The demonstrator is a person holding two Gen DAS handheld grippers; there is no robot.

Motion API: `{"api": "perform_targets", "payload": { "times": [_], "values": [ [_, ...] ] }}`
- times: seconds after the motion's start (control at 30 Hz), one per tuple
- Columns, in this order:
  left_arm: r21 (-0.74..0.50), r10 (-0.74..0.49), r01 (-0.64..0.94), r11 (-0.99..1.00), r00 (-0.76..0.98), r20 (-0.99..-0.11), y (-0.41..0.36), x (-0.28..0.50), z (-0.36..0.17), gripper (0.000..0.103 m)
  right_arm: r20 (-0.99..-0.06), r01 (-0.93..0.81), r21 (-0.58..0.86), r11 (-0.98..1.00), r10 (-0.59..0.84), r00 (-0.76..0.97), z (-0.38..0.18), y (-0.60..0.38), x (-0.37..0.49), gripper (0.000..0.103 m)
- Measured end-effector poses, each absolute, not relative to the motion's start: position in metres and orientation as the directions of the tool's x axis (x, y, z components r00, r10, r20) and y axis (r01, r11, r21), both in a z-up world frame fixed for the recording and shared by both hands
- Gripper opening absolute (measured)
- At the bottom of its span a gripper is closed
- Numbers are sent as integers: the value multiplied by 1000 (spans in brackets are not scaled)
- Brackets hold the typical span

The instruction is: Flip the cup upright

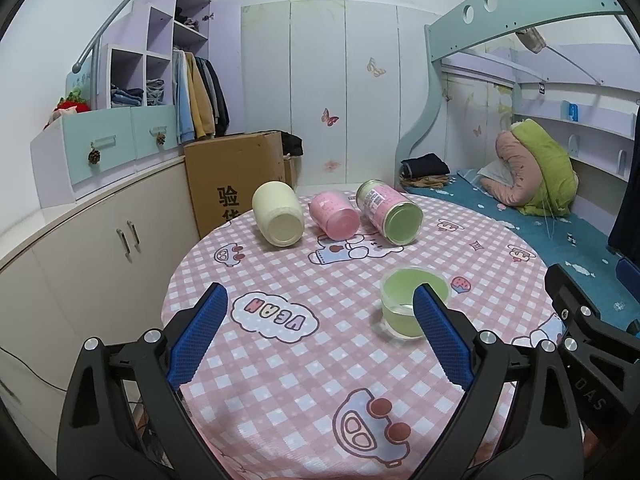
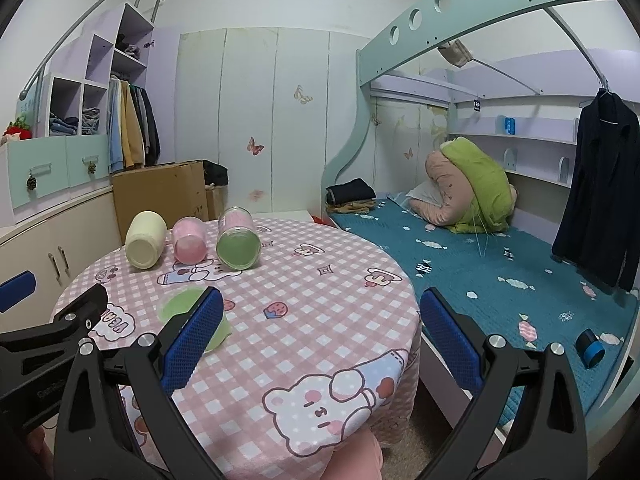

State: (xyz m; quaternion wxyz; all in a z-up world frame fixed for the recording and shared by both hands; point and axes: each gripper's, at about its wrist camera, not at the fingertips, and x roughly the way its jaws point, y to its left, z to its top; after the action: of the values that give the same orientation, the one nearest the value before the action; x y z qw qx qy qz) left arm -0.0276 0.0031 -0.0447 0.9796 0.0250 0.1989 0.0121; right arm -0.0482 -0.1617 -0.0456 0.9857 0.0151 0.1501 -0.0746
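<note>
Round table under pink checked cloth (image 1: 304,360) | squat green translucent cup (image 1: 404,300) upright beside left gripper (image 1: 320,344) | cream (image 1: 279,213), pink (image 1: 335,216), green jars (image 1: 390,212) ahead lie toppled, undone | both grippers, right gripper (image 2: 320,344) included, spread, empty

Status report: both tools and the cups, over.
Left tool open, right tool open, both empty. Green cup upright; cream cup, pink cup, labelled green cup lying down.

The tablecloth (image 1: 280,360) bears "VEAN" upside down; the cardboard box (image 1: 236,176) shows "验".
</note>
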Motion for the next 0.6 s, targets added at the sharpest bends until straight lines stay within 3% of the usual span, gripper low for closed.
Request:
{"api": "perform_targets", "payload": {
  "times": [0.6],
  "values": [
    [38,31,-18,999,925,-380,4,-26,-44,94,-310,144,0,990,-137,941,-51,-164,-46,95]
  ]
}}
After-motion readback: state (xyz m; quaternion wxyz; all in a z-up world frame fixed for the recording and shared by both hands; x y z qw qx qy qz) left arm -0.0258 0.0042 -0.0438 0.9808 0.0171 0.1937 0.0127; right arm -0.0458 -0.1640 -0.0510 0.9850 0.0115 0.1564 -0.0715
